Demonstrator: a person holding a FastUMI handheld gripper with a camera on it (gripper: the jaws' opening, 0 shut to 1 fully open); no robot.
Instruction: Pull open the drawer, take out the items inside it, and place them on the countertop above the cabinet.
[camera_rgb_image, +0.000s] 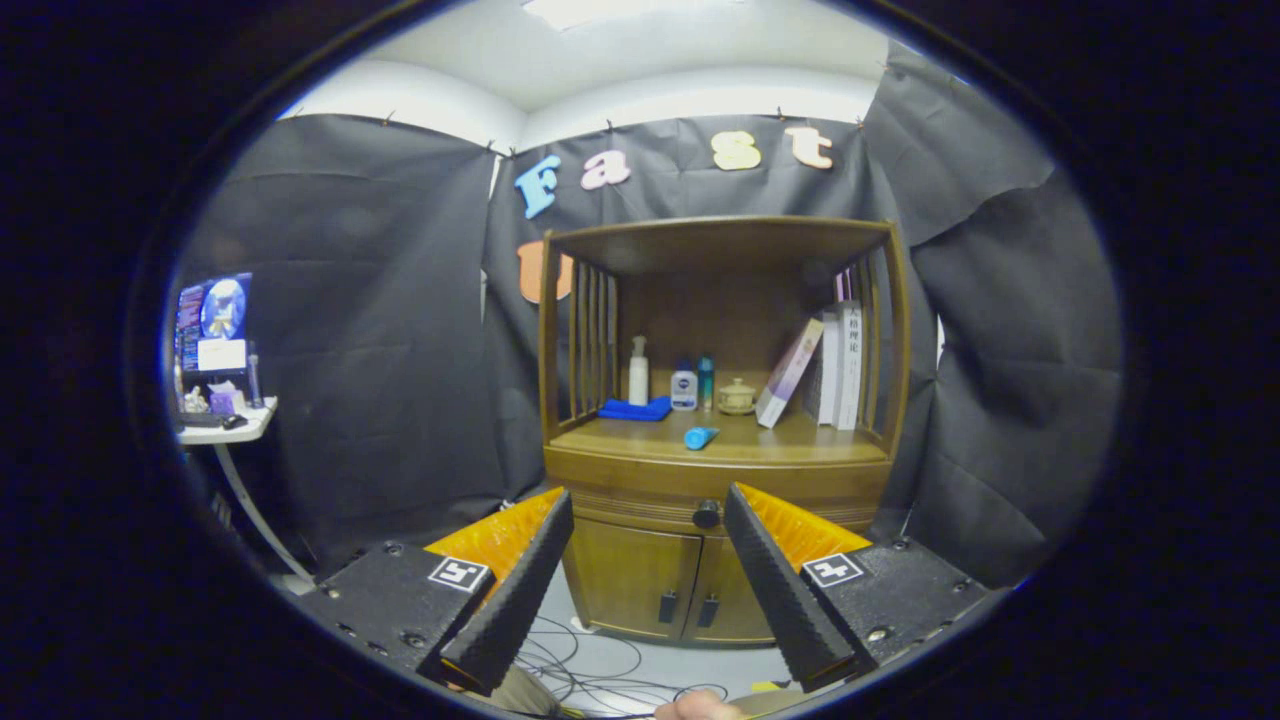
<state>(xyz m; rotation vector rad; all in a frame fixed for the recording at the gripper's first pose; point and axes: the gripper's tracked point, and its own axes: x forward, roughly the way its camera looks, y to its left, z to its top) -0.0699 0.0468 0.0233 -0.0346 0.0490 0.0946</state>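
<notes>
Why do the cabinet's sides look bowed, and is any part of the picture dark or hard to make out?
In the gripper view the fisheye lens bends the wooden cabinet posts outward. A ceiling light glares overhead, while the shelf's back under the cabinet top sits in shadow. The drawer knob stays sharp; the open gripper looms large because it is close. The monitor on the side desk is small and blurry.
</notes>
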